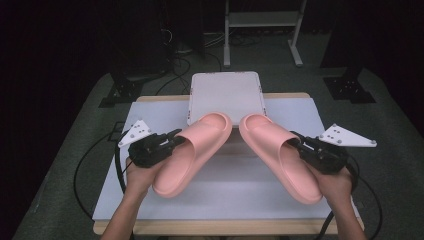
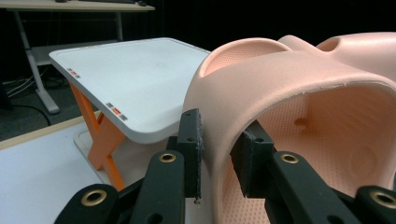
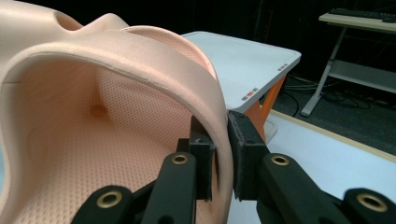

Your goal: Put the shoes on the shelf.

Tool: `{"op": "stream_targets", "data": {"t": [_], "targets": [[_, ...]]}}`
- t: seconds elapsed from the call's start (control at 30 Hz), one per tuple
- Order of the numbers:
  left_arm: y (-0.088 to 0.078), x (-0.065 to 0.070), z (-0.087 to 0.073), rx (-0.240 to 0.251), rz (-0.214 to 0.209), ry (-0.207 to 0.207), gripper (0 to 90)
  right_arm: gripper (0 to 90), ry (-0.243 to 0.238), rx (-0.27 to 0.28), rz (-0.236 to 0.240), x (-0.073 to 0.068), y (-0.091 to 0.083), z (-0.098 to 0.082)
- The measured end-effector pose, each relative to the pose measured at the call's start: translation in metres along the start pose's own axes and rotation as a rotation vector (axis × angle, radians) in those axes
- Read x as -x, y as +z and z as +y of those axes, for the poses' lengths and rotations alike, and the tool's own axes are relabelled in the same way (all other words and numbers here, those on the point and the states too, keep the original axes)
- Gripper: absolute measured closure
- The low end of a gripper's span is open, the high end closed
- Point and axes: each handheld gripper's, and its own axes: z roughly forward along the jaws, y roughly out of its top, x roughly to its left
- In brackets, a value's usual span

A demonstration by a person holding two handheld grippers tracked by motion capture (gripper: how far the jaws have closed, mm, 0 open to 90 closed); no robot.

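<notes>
My left gripper and right gripper are black, with brass-ringed screw holes along the jaws. Each carries a grey three-cornered plate on top and a black trailing cable. My forearms are bare.

Two forearms are seen in the high view coming in from the near edge of the table, each hand wrapped around a gripper. The left hand is placed toward the left edge, the right hand toward the right edge, well apart. The left gripper is angled forward and inward, and its jaws are closed on the strap edge of the left slipper, one jaw outside and one inside. The right gripper is angled inward likewise, and its jaws are pinched on the strap edge of the right slipper.
</notes>
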Motion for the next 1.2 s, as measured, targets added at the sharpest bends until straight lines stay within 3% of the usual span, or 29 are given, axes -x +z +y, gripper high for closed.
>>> {"op": "stream_targets", "data": {"t": [0.63,1.2], "targets": [[0.027,-0.012,0.024,0.0,0.012,0.008,74.0,80.1,0.003,-0.004,-0.03,0.013,0.023,0.022],[0.046,-0.025,0.041,-0.027,0.019,0.008,73.9,79.8,0.014,-0.004,-0.065,0.022,0.036,0.031]]}}
